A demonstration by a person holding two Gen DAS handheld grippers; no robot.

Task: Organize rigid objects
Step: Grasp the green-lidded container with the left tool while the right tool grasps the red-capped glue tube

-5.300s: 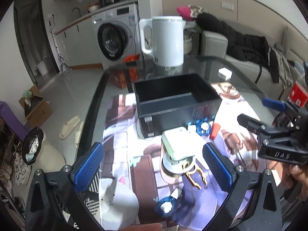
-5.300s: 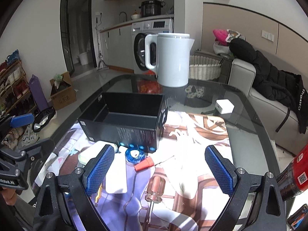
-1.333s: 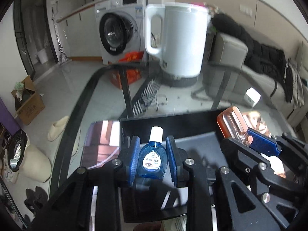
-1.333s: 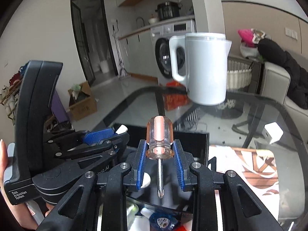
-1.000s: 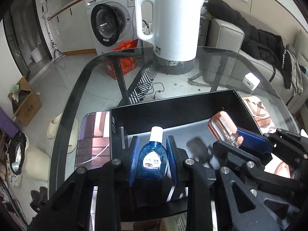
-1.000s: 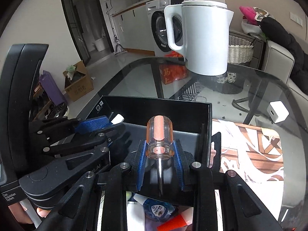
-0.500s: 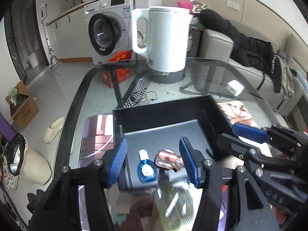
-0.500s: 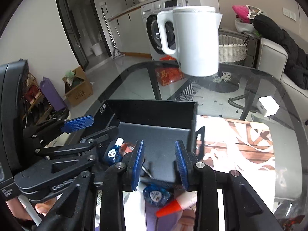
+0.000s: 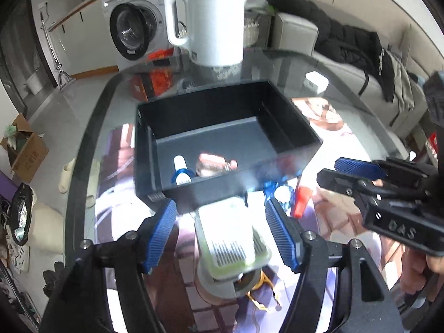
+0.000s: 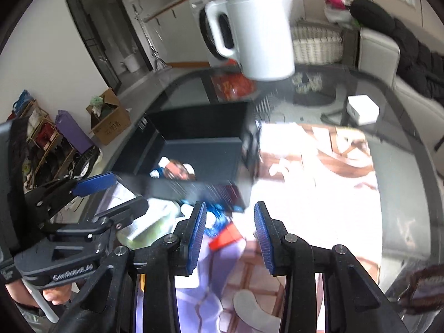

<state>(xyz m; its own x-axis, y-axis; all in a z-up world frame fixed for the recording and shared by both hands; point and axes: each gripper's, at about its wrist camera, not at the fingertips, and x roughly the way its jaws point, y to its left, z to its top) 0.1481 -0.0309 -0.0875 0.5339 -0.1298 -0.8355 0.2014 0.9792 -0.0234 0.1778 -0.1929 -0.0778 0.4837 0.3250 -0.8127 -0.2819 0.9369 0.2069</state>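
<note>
A black open box (image 9: 294,127) stands on the glass table; it also shows in the right wrist view (image 10: 172,191). Inside lie a small blue eye-drop bottle (image 9: 181,173) and an orange-handled screwdriver (image 9: 215,162). My left gripper (image 9: 226,226) is open and empty, above a white and green flat case (image 9: 233,236) that rests on a grey roll. My right gripper (image 10: 230,236) is open and empty, over a red cap piece (image 10: 224,237) and a blue bottle (image 10: 215,216) in front of the box.
A white kettle (image 9: 213,19) stands behind the box. A white charger block (image 9: 316,79) lies at the far right. A patterned mat (image 10: 305,183) covers the table. A yellow clip (image 9: 262,295) lies near the grey roll. The table edge curves at the left.
Both grippers have let go: the eye-drop bottle and the screwdriver now lie in the box. Both grippers have opened and pulled back to the near side of the box.
</note>
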